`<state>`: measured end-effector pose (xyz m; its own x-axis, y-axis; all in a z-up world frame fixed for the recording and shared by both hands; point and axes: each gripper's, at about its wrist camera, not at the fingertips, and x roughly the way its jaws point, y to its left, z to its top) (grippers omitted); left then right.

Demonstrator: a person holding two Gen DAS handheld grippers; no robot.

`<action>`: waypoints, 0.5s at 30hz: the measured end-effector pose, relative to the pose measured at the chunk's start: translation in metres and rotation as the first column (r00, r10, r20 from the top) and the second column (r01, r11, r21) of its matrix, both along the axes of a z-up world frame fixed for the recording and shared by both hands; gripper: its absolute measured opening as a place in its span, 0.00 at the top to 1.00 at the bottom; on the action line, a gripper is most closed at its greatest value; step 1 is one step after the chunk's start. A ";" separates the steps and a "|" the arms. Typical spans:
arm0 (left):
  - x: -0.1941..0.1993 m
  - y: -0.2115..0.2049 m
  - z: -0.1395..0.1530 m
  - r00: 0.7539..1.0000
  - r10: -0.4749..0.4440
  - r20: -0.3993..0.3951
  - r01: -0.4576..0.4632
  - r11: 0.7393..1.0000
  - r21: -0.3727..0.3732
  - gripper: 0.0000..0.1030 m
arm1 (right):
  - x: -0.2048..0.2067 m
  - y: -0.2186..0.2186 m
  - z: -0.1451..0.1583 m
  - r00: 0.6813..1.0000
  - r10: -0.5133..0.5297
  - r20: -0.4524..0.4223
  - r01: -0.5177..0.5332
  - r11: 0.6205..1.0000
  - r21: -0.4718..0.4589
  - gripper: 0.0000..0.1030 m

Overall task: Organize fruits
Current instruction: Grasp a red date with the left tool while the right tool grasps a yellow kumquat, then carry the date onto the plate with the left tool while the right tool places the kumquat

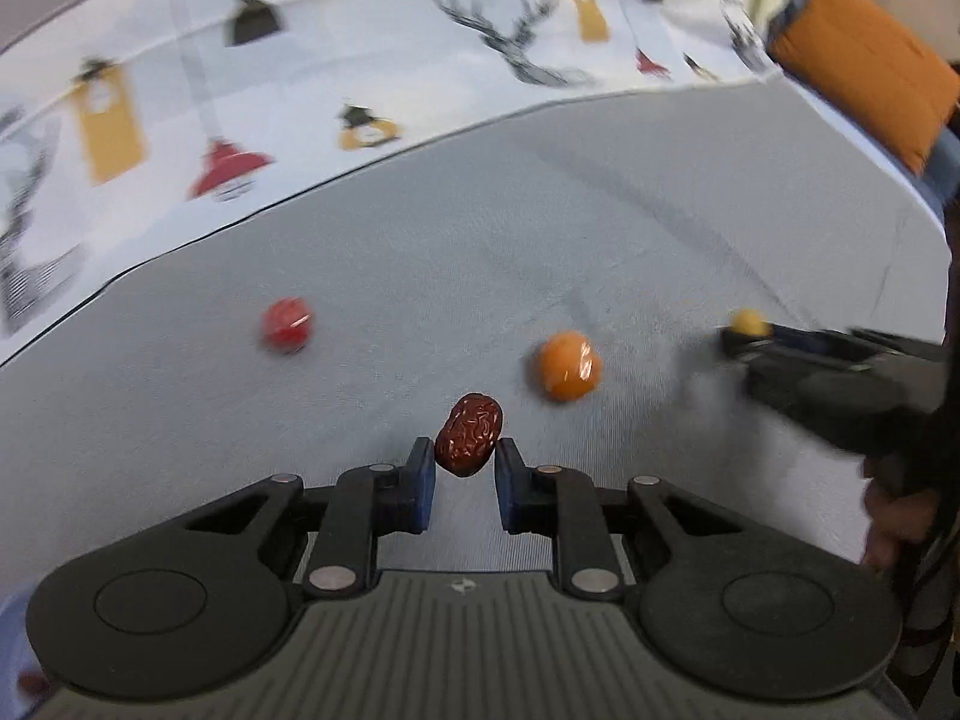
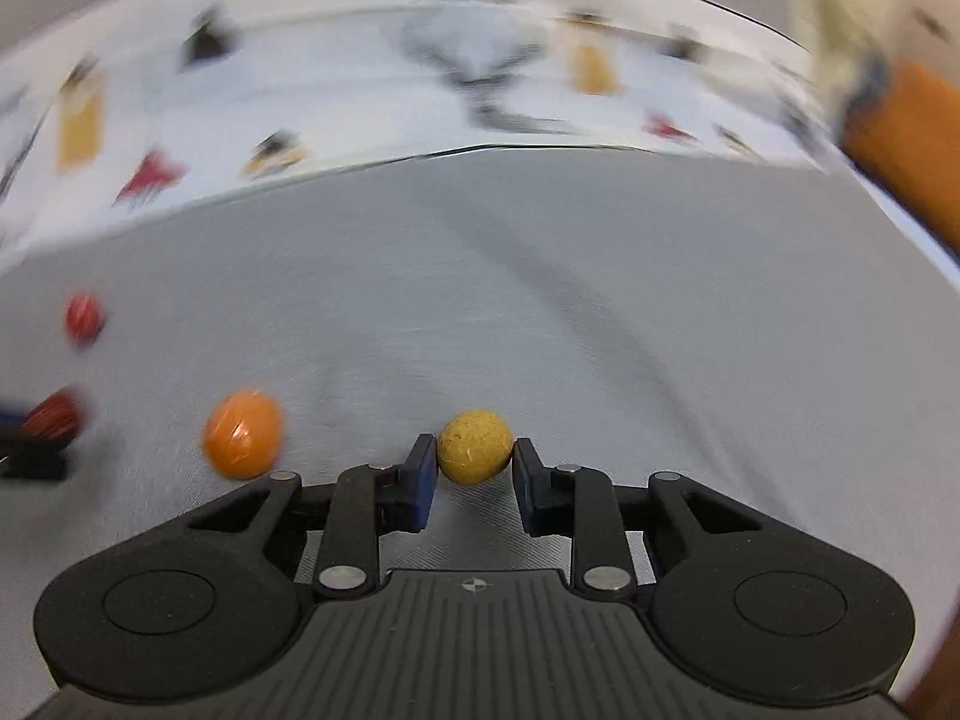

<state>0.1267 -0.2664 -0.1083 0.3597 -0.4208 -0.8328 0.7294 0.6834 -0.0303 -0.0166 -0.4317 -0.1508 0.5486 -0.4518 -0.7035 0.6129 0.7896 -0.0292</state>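
On the grey cloth of the table (image 1: 630, 228), both claws have fruit between their pads. The left claw (image 1: 465, 468) is closed on a wrinkled dark-red date (image 1: 468, 434), pinched low on its body so most of it stands above the blue pads (image 1: 423, 480). The right claw (image 2: 474, 471) is closed on a small yellow fruit (image 2: 475, 446), gripped across its widest part. Two fruits lie loose: an orange one (image 1: 567, 365) just ahead and to the right of the date, and a red one (image 1: 287, 324) further off to the left, both well apart from the patterned cloth (image 1: 300, 60) at the far edge.

To my eye the step in hand is lifting both pieces clear. The date's hold looks shallow, so I would raise it slowly and straight, without twisting, or it may pivot out. The yellow one is round and could roll from the pads if the squeeze slackens. No bowl or tray shows in either view, so where they go I cannot tell.

Both claws point forward and downward at the cloth, the left seemingly steeper. From the left view the right one reaches in from the side, near the orange fruit; keep them apart when lifting.
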 end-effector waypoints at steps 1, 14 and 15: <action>-0.007 0.014 0.008 1.000 0.026 -0.005 -0.026 1.000 -0.003 0.78 | -0.013 0.000 0.008 0.999 -0.031 0.025 0.031 0.999 0.014 0.73; -0.123 0.185 0.103 0.965 0.261 0.033 -0.262 0.963 0.054 0.78 | -0.129 0.142 0.107 0.972 0.168 0.166 -0.176 0.984 0.036 0.73; -0.130 0.195 0.108 0.962 0.269 0.042 -0.271 0.961 0.054 0.78 | -0.133 0.158 0.115 0.963 0.200 0.181 -0.210 0.977 0.035 0.73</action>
<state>-0.0037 -0.0714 -0.0003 0.4821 -0.2552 -0.8381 0.5175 0.8549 0.0374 -0.1497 -0.2741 -0.0354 0.7428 -0.2813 -0.6075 0.4293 0.8965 0.1098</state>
